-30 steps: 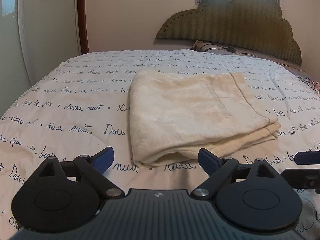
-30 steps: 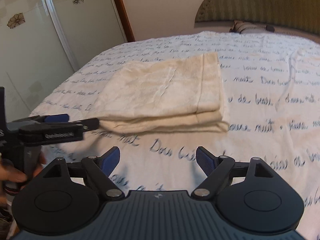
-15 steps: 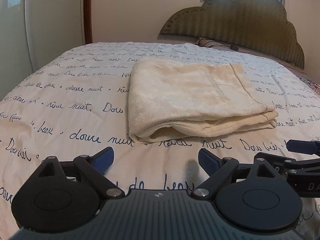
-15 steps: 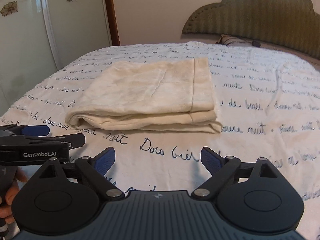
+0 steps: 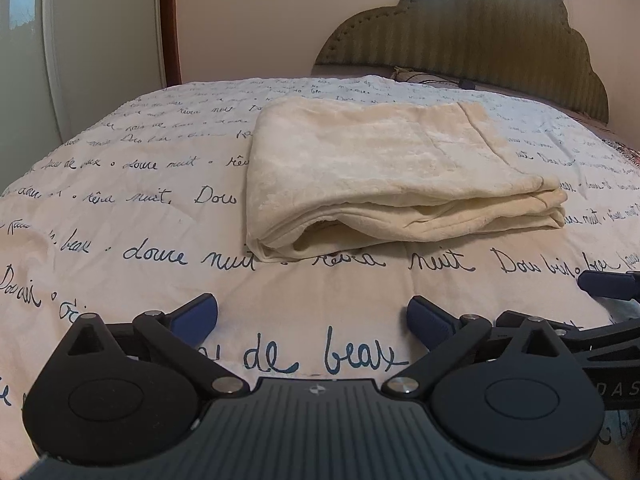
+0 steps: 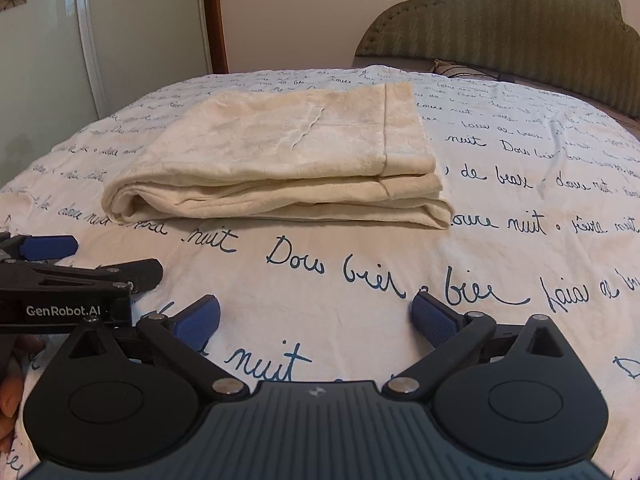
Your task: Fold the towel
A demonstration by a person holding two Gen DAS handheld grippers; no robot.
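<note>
Nearest to you, your left gripper (image 5: 312, 316) hangs low over the bedspread (image 5: 120, 208) with its blue-padded fingers spread wide and nothing between them. Your right gripper (image 6: 316, 316) sits the same way, jaws released and empty, just above the white cover with its dark handwritten script. In the right wrist view your left gripper shows again at the left edge, with your fingers (image 6: 10, 396) wrapped on its handle; the two tools lie side by side, close together.

Beyond both sets of fingertips, apart from them, the towel (image 5: 384, 168) lies flat on the middle of the bed. It is cream, plush, and folded into a thick rectangle of several layers. The rounded fold runs along its left side, bulging slightly at the near left corner, where the layers gape a little. The loose stacked edges end on the right, roughly even, with a hemmed band running front to back near that side. A faint crease crosses the top face.

Behind it stands the olive cloud-shaped headboard (image 6: 520, 28), with a pillow (image 5: 416, 74) at its foot.
</note>
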